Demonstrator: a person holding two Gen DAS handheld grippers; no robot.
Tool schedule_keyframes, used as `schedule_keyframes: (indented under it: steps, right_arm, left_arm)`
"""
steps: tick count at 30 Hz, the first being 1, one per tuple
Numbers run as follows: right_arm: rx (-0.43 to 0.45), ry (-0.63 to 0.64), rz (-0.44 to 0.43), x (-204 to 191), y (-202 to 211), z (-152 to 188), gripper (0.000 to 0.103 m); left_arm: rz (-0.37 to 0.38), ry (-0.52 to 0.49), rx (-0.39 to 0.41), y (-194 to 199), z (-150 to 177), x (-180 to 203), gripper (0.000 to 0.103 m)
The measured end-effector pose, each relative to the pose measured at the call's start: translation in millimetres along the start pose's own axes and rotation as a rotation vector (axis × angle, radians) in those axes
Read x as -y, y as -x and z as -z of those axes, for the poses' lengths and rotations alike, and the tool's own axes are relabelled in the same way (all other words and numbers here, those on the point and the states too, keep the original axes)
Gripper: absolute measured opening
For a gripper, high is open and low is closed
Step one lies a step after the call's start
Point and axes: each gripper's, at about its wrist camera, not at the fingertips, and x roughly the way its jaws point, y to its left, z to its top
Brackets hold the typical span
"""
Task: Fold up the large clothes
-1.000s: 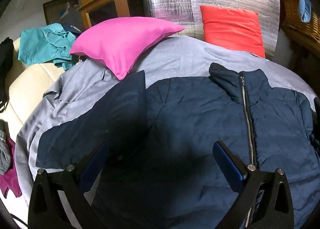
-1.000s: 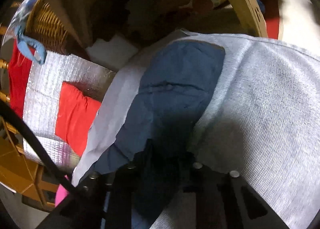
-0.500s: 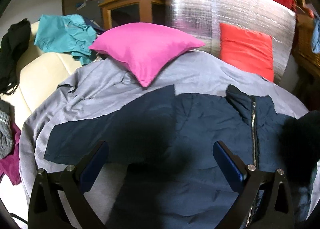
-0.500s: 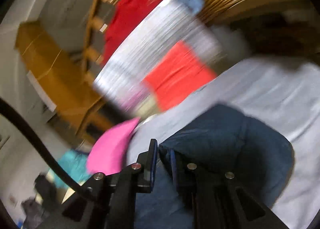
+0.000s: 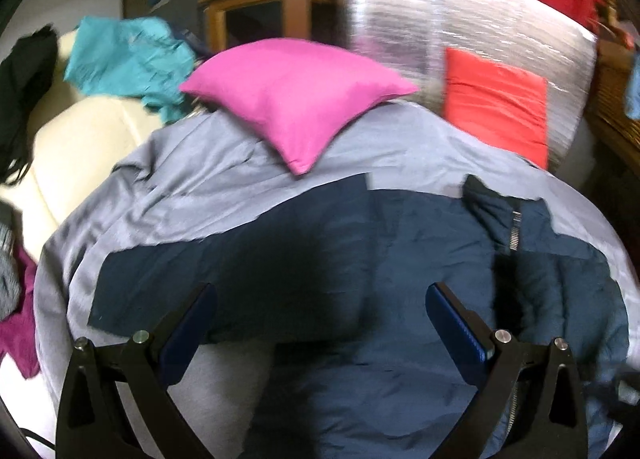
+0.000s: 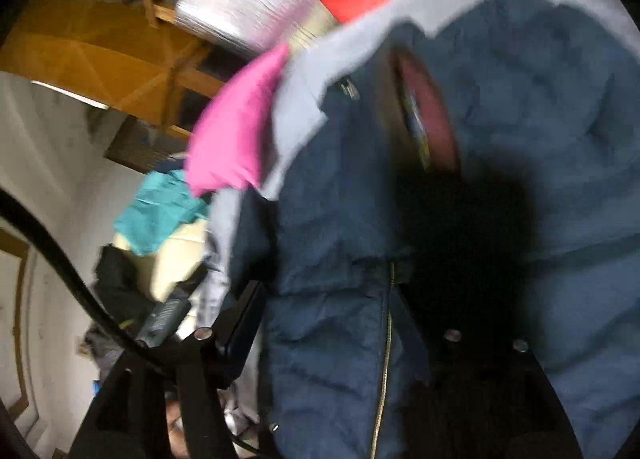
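A navy padded jacket (image 5: 360, 259) lies spread on a grey sheet (image 5: 200, 179), zipper and collar at the right, left sleeve stretched out to the left. My left gripper (image 5: 320, 323) is open and empty above the jacket's body. In the right wrist view the jacket (image 6: 540, 119) fills the frame, its right sleeve folded over the body. My right gripper (image 6: 332, 323) stands open just over the jacket near the zipper (image 6: 386, 359); its left finger (image 6: 244, 323) shows, the right one is dark against the cloth.
A pink pillow (image 5: 296, 95) lies on the sheet behind the jacket. A red cushion (image 5: 496, 99) leans on a silver foil panel (image 5: 460, 27). A teal garment (image 5: 128, 55) lies on a cream seat (image 5: 80, 147) at the left. Wooden furniture stands behind.
My right gripper carried the right sleeve over the jacket's body, then opened and let it go. My left gripper pulled back a little and stayed open.
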Motion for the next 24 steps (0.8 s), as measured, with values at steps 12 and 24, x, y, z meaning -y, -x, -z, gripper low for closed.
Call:
schedule_keyframes:
  steps: [12,24]
  right_arm:
    - [0.302,-0.251,0.362,107.6,72.8,-72.1,0.072]
    - [0.192,-0.321,0.365,149.3,35.0,-68.6,0.047]
  left_arm:
    - [0.33,-0.176,-0.013,9.3,14.0,108.9,0.103]
    - [0.33,-0.329,-0.056,-10.5,42.0,219.9,0.103]
